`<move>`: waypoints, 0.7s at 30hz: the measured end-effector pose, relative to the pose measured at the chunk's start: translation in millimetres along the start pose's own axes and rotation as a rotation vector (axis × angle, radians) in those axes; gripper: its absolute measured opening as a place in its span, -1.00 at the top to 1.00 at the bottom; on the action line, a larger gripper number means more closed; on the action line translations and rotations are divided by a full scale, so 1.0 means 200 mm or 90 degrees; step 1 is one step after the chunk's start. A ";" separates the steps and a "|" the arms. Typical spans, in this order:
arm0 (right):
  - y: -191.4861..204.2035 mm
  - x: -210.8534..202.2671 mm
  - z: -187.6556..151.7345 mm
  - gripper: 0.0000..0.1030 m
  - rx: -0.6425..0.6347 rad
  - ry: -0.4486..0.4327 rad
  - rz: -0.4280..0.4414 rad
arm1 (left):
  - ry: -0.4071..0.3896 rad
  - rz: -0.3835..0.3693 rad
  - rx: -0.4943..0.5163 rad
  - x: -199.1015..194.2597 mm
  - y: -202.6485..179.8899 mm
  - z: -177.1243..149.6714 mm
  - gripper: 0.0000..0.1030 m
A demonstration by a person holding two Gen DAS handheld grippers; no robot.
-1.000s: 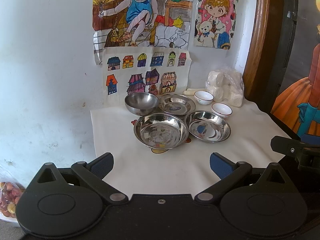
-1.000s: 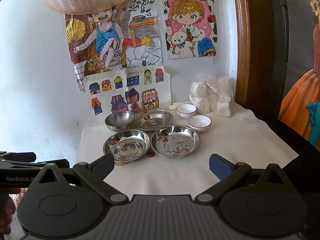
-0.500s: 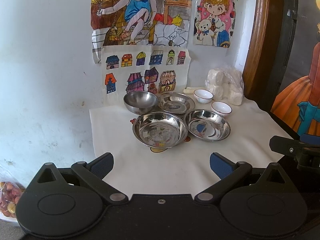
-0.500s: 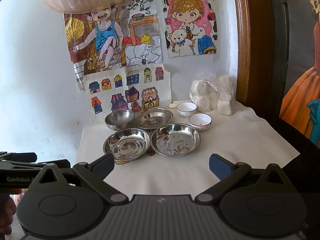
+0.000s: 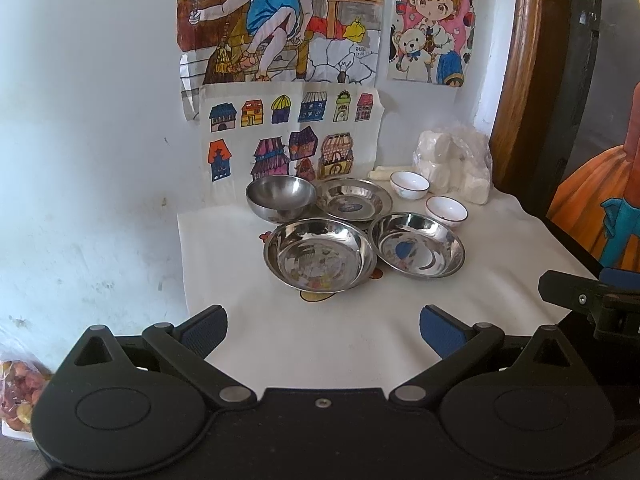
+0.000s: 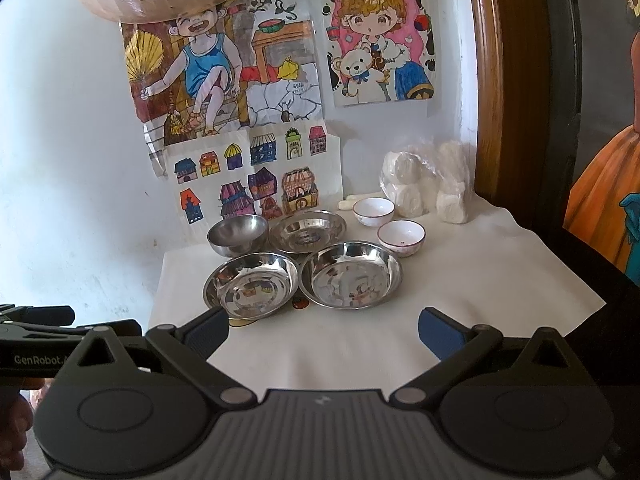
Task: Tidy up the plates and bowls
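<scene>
Both tools, left tool (image 5: 322, 330) and right tool (image 6: 323, 330), hover spread wide and empty; steel plates (image 5: 320, 254) and bowls (image 5: 280, 196) at twelve o'clock on the worktop (image 5: 500, 248) remain unstacked, sorting seemingly not begun

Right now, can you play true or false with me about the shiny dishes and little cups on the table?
1. Both the left gripper and the right gripper are open and hold nothing. True.
2. The two small white ceramic bowls are stacked together. False: they sit apart, side by side.
3. The deep round steel bowl stands at the back left of the shallow steel plates. True.
4. A blue cloth covers the table. False: the white cloth does.
</scene>
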State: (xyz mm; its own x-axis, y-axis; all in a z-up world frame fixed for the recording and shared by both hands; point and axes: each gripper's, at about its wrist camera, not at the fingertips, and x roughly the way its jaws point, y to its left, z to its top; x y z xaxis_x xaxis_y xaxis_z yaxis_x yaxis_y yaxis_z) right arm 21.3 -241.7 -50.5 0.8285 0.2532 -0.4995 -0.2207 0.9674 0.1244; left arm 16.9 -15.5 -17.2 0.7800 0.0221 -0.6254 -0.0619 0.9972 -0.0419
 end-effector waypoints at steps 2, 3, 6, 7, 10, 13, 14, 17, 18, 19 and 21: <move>-0.01 0.02 0.00 -1.00 0.001 0.003 0.003 | 0.003 0.002 -0.001 0.01 -0.01 0.01 -0.98; -0.02 0.03 0.00 -1.00 0.001 0.005 0.005 | 0.006 0.004 -0.001 0.02 -0.01 0.01 -0.98; -0.04 0.06 0.01 -1.00 0.001 0.013 0.010 | 0.016 0.009 -0.003 0.04 -0.02 0.02 -0.98; -0.04 0.07 0.01 -1.00 0.001 0.016 0.013 | 0.019 0.011 -0.004 0.05 -0.03 0.02 -0.98; -0.07 0.11 0.01 -1.00 0.002 0.026 0.019 | 0.030 0.018 -0.005 0.08 -0.04 0.03 -0.99; -0.09 0.15 0.01 -1.00 0.000 0.037 0.028 | 0.042 0.025 -0.009 0.13 -0.06 0.05 -0.98; -0.10 0.17 0.02 -1.00 -0.001 0.042 0.031 | 0.048 0.028 -0.011 0.14 -0.06 0.05 -0.98; -0.14 0.23 0.03 -1.00 -0.007 0.059 0.044 | 0.070 0.043 -0.026 0.22 -0.08 0.08 -0.98; -0.15 0.26 0.04 -1.00 -0.012 0.071 0.052 | 0.082 0.050 -0.036 0.25 -0.09 0.08 -0.98; -0.17 0.29 0.04 -1.00 -0.018 0.085 0.061 | 0.093 0.058 -0.047 0.29 -0.10 0.09 -0.98; -0.21 0.37 0.05 -1.00 -0.031 0.115 0.089 | 0.114 0.070 -0.071 0.36 -0.11 0.11 -0.98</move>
State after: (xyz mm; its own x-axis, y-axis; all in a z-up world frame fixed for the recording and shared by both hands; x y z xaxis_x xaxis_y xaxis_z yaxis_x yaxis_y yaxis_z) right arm 96.4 -263.9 -83.6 0.6835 0.3746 -0.6265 -0.3543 0.9207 0.1640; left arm 87.5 -34.9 -44.1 0.6424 0.1066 -0.7590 -0.2165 0.9752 -0.0462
